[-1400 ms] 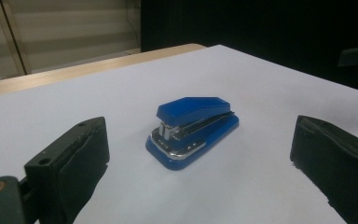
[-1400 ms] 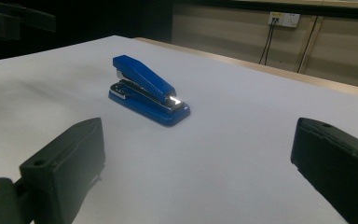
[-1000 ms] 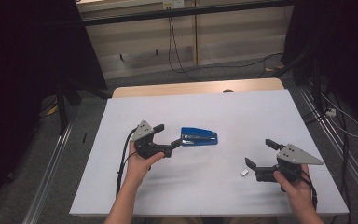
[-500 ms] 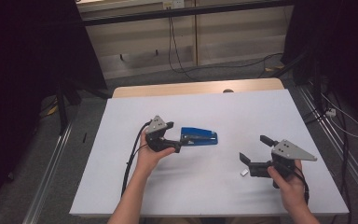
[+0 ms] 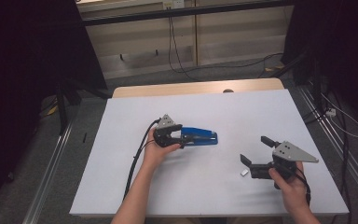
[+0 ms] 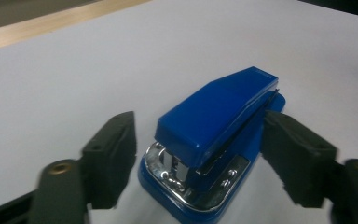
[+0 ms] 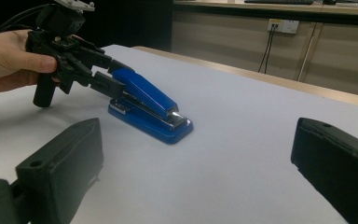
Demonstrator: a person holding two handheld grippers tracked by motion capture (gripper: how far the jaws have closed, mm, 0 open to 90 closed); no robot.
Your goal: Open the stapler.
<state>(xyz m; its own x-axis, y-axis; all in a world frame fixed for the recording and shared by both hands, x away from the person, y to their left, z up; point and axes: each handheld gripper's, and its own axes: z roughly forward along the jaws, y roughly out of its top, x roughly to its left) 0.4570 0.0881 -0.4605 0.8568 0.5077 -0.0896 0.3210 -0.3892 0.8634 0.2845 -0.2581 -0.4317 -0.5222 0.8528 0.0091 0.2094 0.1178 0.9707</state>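
A blue stapler (image 5: 201, 136) with a chrome rear end lies flat on the white table (image 5: 261, 112), a little left of centre. My left gripper (image 5: 183, 139) is open, and its jaws stand on either side of the stapler's rear end without pressing it. The left gripper view shows that stapler (image 6: 216, 122) between the jaws of the left gripper (image 6: 200, 140), with a gap on each side. My right gripper (image 5: 255, 150) is open at the right front, well away from the stapler. The right gripper view looks past the right gripper (image 7: 200, 163) toward the stapler (image 7: 149, 105) and the left gripper (image 7: 103, 74).
A small white piece (image 5: 244, 172) lies on the table just below the right gripper's jaws. The table's wooden far edge (image 5: 196, 87) is bare. Cables (image 5: 177, 51) run over the floor behind the table, and metal rails (image 5: 46, 172) flank it.
My left gripper has moved right and now has its open jaws around the stapler's rear end. The stapler has not moved. The right gripper has shifted only slightly.
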